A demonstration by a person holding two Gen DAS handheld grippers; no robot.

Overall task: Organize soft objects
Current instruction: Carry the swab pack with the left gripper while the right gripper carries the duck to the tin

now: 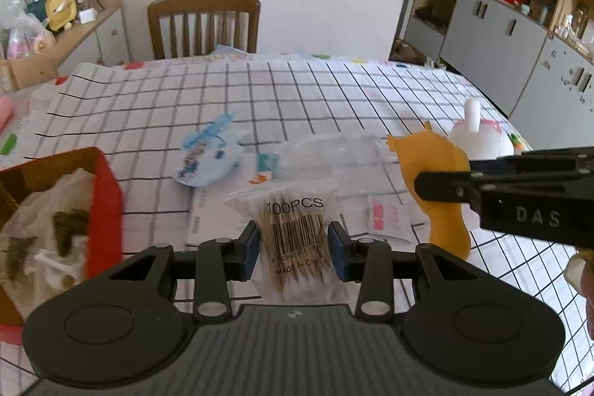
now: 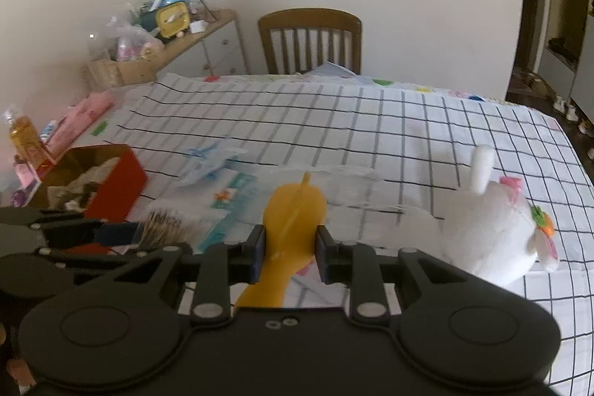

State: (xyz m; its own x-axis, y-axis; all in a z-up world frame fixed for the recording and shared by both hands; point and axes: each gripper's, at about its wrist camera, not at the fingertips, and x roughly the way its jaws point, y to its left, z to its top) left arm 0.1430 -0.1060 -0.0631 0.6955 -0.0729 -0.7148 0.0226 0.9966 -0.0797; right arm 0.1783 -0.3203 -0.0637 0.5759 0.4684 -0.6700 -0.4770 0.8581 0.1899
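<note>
My left gripper (image 1: 293, 244) is shut on a clear bag of cotton swabs (image 1: 295, 232), marked 100PCS, held above the checked tablecloth. My right gripper (image 2: 290, 249) is shut on a soft yellow rubber toy (image 2: 293, 221), which also shows in the left wrist view (image 1: 441, 180). A white plush toy (image 2: 497, 232) sits on the table right of the yellow toy. A red box (image 1: 107, 195) with crumpled white and dark cloth inside stands at the left. A blue-white soft packet (image 1: 208, 158) and a clear plastic bag (image 1: 326, 154) lie mid-table.
A wooden chair (image 1: 204, 21) stands at the table's far side. Pink packs (image 2: 81, 121) and a bottle (image 2: 26, 140) lie at the table's left edge. A cluttered sideboard (image 2: 178, 36) stands behind left, and cupboards (image 1: 519, 25) stand at the right.
</note>
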